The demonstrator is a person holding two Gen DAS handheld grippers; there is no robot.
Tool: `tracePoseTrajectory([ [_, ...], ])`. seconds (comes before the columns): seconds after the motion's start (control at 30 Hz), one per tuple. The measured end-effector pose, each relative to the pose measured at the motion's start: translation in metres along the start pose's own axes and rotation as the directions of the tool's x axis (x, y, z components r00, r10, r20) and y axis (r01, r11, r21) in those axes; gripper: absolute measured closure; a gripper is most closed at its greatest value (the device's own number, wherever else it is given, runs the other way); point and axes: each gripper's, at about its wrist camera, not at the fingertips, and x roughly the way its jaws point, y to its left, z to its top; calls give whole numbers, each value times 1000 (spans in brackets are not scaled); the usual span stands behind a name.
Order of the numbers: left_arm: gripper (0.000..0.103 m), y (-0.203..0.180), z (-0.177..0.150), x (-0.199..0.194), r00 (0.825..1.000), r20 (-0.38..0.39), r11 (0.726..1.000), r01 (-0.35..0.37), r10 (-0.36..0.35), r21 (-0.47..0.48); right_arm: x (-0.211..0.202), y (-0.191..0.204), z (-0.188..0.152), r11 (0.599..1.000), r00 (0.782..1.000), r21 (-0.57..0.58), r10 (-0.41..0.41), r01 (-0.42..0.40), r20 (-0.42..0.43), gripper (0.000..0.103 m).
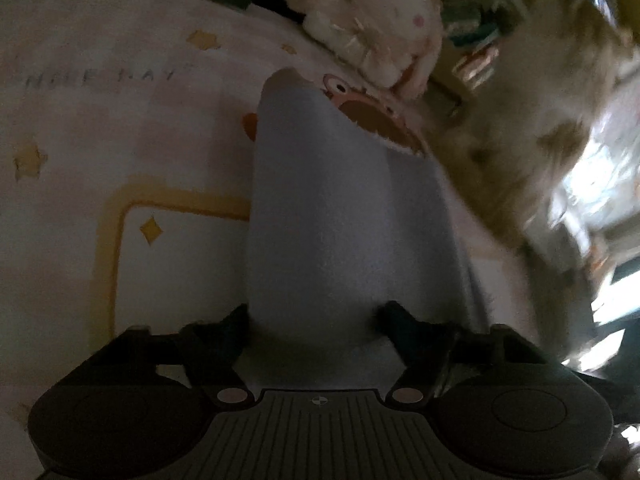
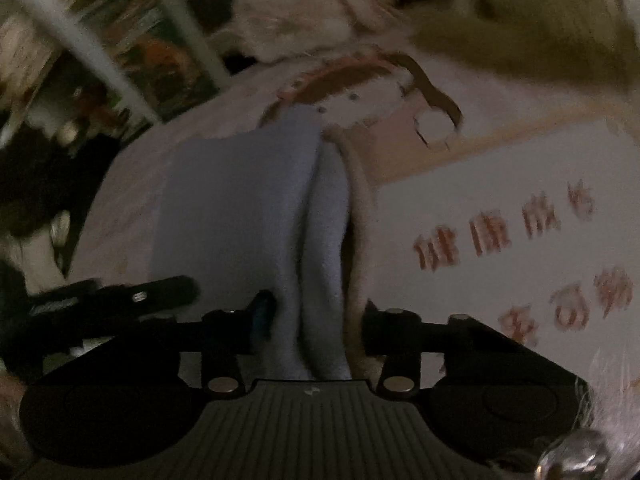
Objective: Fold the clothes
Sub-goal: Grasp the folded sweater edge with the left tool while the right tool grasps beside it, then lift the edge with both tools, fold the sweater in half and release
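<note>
Pale blue cloth (image 1: 320,216) runs lengthwise away from both cameras across the printed blanket (image 1: 120,128). Left gripper (image 1: 316,320) and right gripper (image 2: 316,320) each clamp its near end.

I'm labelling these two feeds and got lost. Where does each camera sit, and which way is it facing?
Left wrist: on the left claw, looking forward and down along its fingers at the blue cloth between them, on a printed blanket.
Right wrist: on the right claw, looking down at the blue cloth; the other claw's fingers show at left.
Shared: cloth, blanket, white plush toy.
</note>
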Motion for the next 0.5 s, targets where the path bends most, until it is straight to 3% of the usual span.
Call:
tracePoseTrajectory([
  [0.03, 52, -7, 0, -2, 1000, 10, 999, -15, 14, 49, -3, 8, 1, 997, 1000, -72, -9, 10, 16, 68],
  [0.1, 53, -21, -1, -6, 999, 32, 988, -46, 42, 146, -8, 23, 2, 979, 999, -200, -22, 30, 41, 70],
  [0.2, 50, -39, -1, -11, 995, 60, 957, -91, 78, 277, -4, 20, 6, 976, 1000, -217, -26, 25, -3, 69],
  [0.3, 39, -15, 9, -1, 999, -18, 988, -47, 50, 147, 6, -5, 13, 995, 998, -96, 11, -17, -69, 54],
  [0.37, 32, 3, 16, 0, 1000, -28, 999, -6, 7, 36, 11, -21, 17, 998, 994, -4, 58, -59, -88, 37],
  [0.5, 22, 30, 28, 8, 998, -20, 985, 60, -64, -163, 23, -38, 30, 995, 992, 80, 75, -67, -106, 24],
])
